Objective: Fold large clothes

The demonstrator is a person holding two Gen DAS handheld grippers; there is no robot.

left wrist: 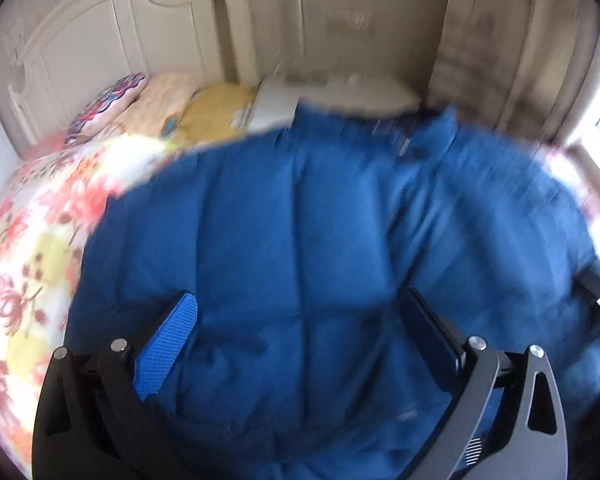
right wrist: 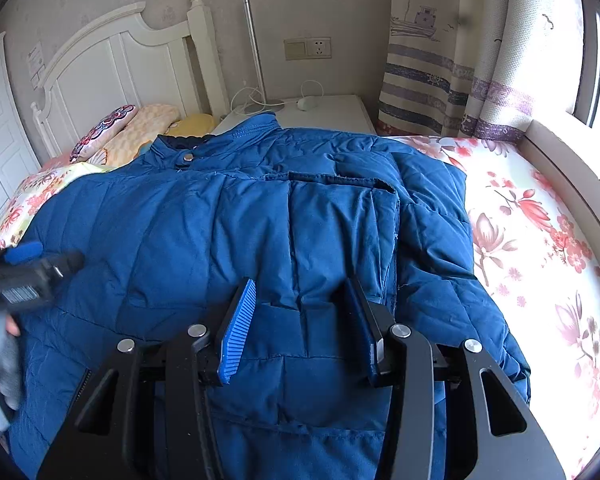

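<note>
Two grippers hover over a blue padded jacket spread on the floral bed; the left gripper has its fingers spread wide, gripping nothing; the right gripper is likewise parted above a sleeve folded across the jacket's body.

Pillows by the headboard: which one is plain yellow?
The yellow pillow nearest the white nightstand; the other two are patterned.
</note>
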